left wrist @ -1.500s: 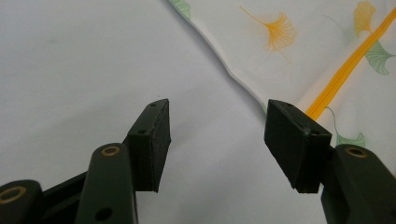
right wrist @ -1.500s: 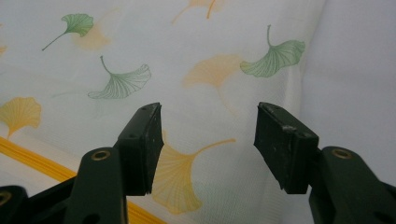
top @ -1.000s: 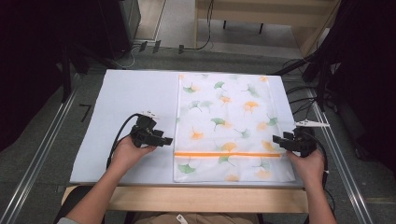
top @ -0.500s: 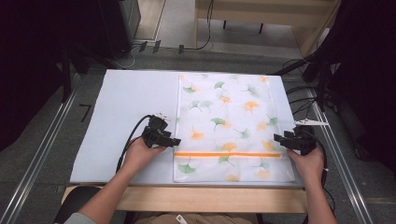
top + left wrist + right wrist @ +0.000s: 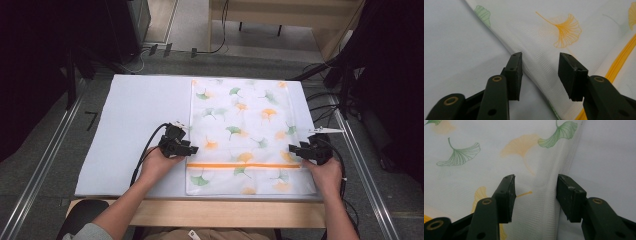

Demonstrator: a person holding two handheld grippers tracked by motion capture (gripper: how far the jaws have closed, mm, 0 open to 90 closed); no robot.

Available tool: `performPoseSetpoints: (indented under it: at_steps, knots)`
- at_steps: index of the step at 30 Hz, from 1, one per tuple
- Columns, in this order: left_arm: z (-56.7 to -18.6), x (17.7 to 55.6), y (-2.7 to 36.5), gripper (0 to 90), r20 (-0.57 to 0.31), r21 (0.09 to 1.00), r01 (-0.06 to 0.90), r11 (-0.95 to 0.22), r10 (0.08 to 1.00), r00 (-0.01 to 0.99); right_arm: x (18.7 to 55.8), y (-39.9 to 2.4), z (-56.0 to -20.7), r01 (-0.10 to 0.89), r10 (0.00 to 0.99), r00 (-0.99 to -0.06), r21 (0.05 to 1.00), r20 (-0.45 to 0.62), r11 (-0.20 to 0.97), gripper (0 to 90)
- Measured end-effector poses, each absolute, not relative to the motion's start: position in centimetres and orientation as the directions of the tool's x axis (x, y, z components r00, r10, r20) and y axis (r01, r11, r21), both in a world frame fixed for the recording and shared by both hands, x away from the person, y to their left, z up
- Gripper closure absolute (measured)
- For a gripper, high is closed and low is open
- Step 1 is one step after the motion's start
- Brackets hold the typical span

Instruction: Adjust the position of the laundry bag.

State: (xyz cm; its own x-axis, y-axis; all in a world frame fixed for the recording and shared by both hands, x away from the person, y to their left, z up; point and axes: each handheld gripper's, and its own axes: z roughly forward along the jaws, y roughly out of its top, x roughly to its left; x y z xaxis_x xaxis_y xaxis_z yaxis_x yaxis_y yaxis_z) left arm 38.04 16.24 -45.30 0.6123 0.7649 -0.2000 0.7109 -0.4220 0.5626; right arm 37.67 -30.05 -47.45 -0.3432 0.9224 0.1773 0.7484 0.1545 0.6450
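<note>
Both grippers are at the long edges of the mesh laundry bag (image 5: 245, 135), just far of the orange zipper (image 5: 245, 165). The bag lies flat on the right half of the white table mat (image 5: 135, 125), zipper end near the person.

What changed over the last second: the left gripper (image 5: 189, 148) slid right across the mat to the bag's left edge, and its jaws have just been closing — the edge fold now sits between them in the left gripper view, where the left gripper (image 5: 540, 72) is half-open, pads not yet pressing the cloth. The right gripper (image 5: 295, 149) barely moved; it was already at the right edge. Its jaws have also been closing a little — in the right gripper view the right gripper (image 5: 535, 195) straddles the raised right hem, a gap visible on both sides, so nothing is held yet.

My read: this is the pinch step on both edges at once, probably ahead of a lift or fold. Neither side is gripped. Thin mesh — a shallow bite could slip out or catch one layer only.
</note>
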Motion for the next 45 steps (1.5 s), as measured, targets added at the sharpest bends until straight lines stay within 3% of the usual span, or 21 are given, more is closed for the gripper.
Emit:
performPoseSetpoints:
  at_steps: [3, 7, 9, 14, 19, 33, 45]
  knots:
    - [-45.4, 38.0, 15.9, 63.8, -0.206, 0.569, 0.712, -0.412, 0.767, 0.608, 37.7, -29.7, -47.4, 0.745, 0.920, -0.354, 0.645, 0.167, 0.170, 54.6]
    - [-45.5, 38.1, 15.9, 75.7, -0.174, 0.572, 0.703, -0.423, 0.775, 0.608, 37.7, -29.7, -47.4, 0.742, 0.925, -0.350, 0.646, 0.146, 0.178, 66.7]
    - [-45.6, 38.2, 16.0, 82.8, -0.201, 0.569, 0.711, -0.413, 0.769, 0.607, 37.7, -29.8, -47.4, 0.744, 0.934, -0.333, 0.645, 0.133, 0.174, 74.9]
    - [-45.7, 38.6, 16.4, 90.0, -0.270, 0.554, 0.738, -0.385, 0.756, 0.597, 37.8, -30.0, -47.4, 0.771, 0.938, -0.299, 0.624, 0.174, 0.130, 89.4]
    - [-45.6, 38.8, 16.8, 90.0, -0.307, 0.548, 0.752, -0.366, 0.748, 0.588, 37.9, -30.0, -47.3, 0.785, 0.940, -0.280, 0.611, 0.195, 0.107, 90.0]
    - [-44.5, 38.9, 17.9, 90.0, -0.295, 0.551, 0.749, -0.369, 0.753, 0.588, 37.8, -29.7, -46.9, 0.791, 0.927, -0.308, 0.600, 0.216, 0.123, 89.8]
    - [-43.5, 39.0, 20.8, 90.0, -0.311, 0.543, 0.767, -0.342, 0.766, 0.562, 38.2, -27.4, -46.2, 0.776, 0.901, -0.371, 0.607, 0.224, 0.169, 89.7]
